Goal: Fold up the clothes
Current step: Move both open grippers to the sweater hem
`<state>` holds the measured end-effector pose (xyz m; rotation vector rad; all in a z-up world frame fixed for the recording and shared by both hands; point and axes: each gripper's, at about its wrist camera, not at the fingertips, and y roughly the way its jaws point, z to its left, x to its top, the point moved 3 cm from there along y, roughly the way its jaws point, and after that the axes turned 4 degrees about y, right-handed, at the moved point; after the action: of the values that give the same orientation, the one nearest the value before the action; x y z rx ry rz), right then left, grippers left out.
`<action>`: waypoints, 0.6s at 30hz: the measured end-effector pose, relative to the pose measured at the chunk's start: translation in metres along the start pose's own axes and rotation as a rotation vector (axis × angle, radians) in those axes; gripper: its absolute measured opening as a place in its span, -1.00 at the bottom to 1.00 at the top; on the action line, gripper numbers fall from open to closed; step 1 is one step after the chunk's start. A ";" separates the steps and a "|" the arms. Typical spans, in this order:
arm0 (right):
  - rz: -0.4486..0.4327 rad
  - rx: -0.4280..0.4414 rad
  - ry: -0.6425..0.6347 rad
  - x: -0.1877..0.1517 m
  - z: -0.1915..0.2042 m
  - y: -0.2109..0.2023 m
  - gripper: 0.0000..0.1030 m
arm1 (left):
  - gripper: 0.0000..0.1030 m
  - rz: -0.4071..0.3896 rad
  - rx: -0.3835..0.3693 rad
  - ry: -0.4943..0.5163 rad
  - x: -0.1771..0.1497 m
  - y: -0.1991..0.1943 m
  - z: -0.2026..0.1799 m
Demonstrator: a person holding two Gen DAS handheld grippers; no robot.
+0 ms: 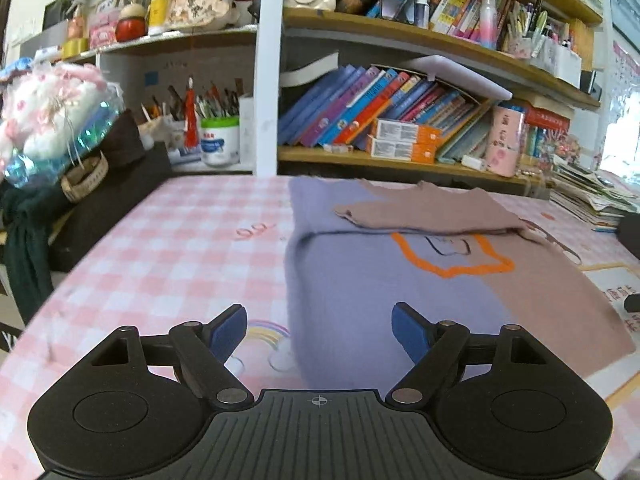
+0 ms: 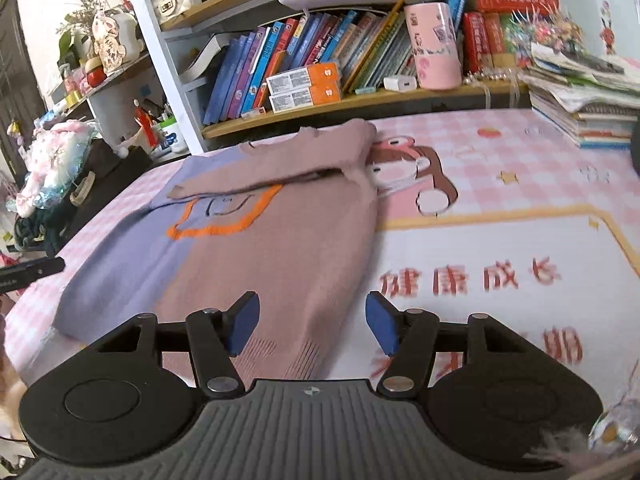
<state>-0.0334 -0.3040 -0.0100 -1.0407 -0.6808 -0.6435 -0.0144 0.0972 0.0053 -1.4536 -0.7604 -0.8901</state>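
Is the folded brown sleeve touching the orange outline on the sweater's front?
Touching. In the right wrist view the sleeve lies flat across the sweater and covers the top of the orange outline.

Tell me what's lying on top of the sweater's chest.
A brown sleeve is folded across the sweater, over the top of the orange outline design. The design's upper edge is hidden beneath it.

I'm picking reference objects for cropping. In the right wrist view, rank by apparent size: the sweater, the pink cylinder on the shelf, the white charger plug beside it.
1. sweater, by far the largest, though it also lies nearest the camera.
2. pink cylinder.
3. white charger plug, smallest.
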 end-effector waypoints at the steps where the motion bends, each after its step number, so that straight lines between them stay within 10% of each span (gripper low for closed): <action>1: 0.002 -0.001 0.001 -0.003 0.001 -0.001 0.10 | 0.58 0.004 -0.006 -0.002 0.000 0.000 0.000; 18: 0.074 -0.050 -0.041 -0.010 -0.001 0.020 -0.53 | -0.10 0.105 -0.018 -0.058 -0.016 0.020 0.020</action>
<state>-0.0246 -0.2959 -0.0282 -1.1228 -0.6622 -0.5790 -0.0033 0.1165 -0.0184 -1.5272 -0.7138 -0.7792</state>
